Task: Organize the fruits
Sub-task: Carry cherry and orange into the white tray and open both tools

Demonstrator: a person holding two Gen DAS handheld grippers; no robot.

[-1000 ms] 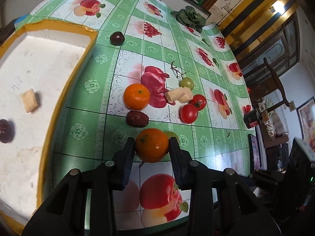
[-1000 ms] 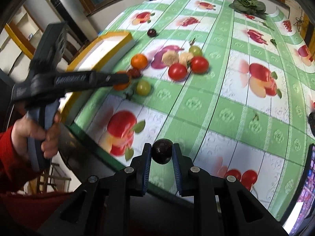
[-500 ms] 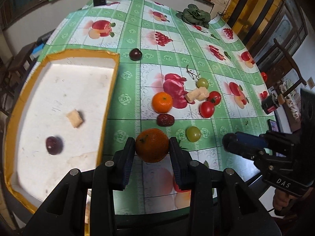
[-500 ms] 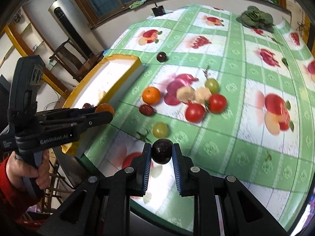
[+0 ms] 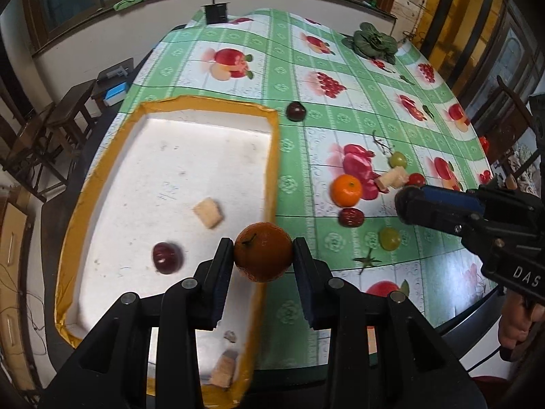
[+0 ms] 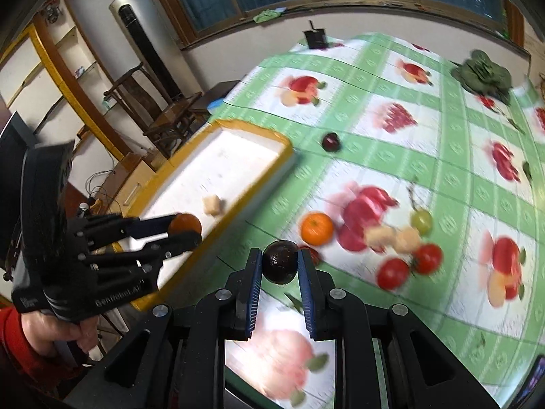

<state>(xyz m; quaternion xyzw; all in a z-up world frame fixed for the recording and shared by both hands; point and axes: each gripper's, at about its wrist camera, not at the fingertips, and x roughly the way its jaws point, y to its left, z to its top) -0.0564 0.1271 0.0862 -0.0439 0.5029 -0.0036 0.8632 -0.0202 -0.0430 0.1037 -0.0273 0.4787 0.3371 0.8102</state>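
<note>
White tray (image 5: 143,156) at left holds one plum (image 5: 167,258); our left tool (image 5: 263,255) grips an orange (image 5: 263,251), right tool (image 6: 280,266) a dark plum (image 6: 280,262); several fruits remain at right.

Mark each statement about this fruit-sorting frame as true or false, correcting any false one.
1. The left tool is shut on an orange. True.
2. The right tool is open with nothing in it. False: it is shut on a dark plum.
3. The tray already holds a dark plum and a pale cube. True.
4. All oranges are off the tablecloth. False: a second orange lies on the tablecloth beside a red date.
5. Leafy greens lie at the table's far end. True.
</note>
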